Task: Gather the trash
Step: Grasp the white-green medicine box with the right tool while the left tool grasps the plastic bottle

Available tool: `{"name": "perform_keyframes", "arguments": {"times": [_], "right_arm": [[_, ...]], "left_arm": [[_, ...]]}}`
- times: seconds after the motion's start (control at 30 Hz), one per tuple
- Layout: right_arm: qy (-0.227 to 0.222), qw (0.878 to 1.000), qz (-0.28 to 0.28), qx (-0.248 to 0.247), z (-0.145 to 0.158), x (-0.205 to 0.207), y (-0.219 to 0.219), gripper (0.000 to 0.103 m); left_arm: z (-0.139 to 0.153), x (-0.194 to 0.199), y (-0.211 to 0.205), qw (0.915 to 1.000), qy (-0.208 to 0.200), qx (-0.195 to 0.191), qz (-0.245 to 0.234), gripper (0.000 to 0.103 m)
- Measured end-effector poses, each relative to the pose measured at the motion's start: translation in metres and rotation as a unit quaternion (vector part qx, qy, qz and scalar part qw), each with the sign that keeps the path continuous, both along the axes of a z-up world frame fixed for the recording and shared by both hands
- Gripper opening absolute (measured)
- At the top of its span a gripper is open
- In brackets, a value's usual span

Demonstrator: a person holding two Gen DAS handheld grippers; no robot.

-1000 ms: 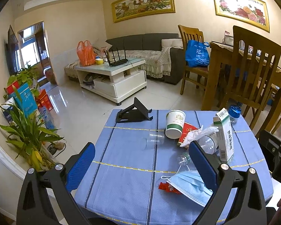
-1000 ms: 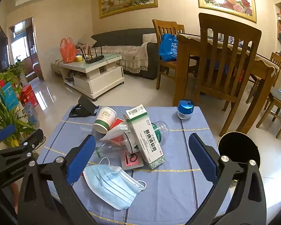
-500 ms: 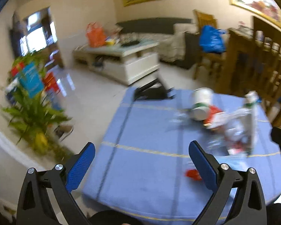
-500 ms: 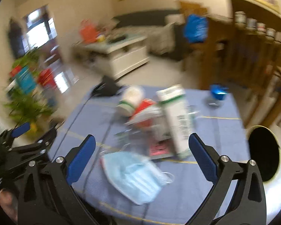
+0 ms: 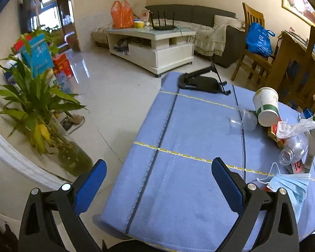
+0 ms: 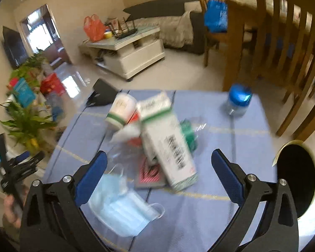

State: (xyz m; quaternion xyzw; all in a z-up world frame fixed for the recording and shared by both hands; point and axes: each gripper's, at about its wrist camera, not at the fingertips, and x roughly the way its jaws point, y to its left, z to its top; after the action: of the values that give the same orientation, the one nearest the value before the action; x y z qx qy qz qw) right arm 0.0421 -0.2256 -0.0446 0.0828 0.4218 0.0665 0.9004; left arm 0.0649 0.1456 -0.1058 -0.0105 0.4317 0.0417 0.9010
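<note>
Nearby, pleated mask point(image 6: 124, 208), boxy carton point(image 6: 170, 147)

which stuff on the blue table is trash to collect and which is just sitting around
Trash to collect:
light blue face mask
white and green carton box
clear plastic bottle
white and green paper cup
crumpled white tissue
clear plastic cup

Lying about:
black folding phone stand
blue-lidded jar
black round bin, likely the drop spot

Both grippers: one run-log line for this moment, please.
left gripper: open, empty | right gripper: open, above face mask | bin: right of table | nothing collected
</note>
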Motion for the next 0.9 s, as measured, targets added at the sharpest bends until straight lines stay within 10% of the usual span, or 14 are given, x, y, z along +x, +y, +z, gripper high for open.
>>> {"name": "perform_keyframes", "arguments": {"times": [0.37, 0.67, 0.8, 0.9], "right_arm": [[-0.015, 0.989, 0.105, -0.100, -0.043, 0.055, 0.027, 0.082], [0.002, 0.990, 0.128, -0.063, -0.073, 0.063, 0.019, 0.047], [-0.021, 0.992, 0.128, 0.002, -0.057, 0.034, 0.001, 0.046], [-0.035, 0.990, 0.117, 0.070, -0.049, 0.008, -0.025, 0.046]], "left_arm": [[-0.005, -0.002, -0.015, 0.9996, -0.005, 0.018, -0.023, 0.097], [0.009, -0.010, -0.056, 0.9956, -0.029, 0.008, -0.089, 0.097], [0.016, -0.015, -0.090, 0.9749, -0.042, -0.050, -0.213, 0.097], [0.008, -0.003, -0.123, 0.9438, -0.017, -0.069, -0.323, 0.097]]}}
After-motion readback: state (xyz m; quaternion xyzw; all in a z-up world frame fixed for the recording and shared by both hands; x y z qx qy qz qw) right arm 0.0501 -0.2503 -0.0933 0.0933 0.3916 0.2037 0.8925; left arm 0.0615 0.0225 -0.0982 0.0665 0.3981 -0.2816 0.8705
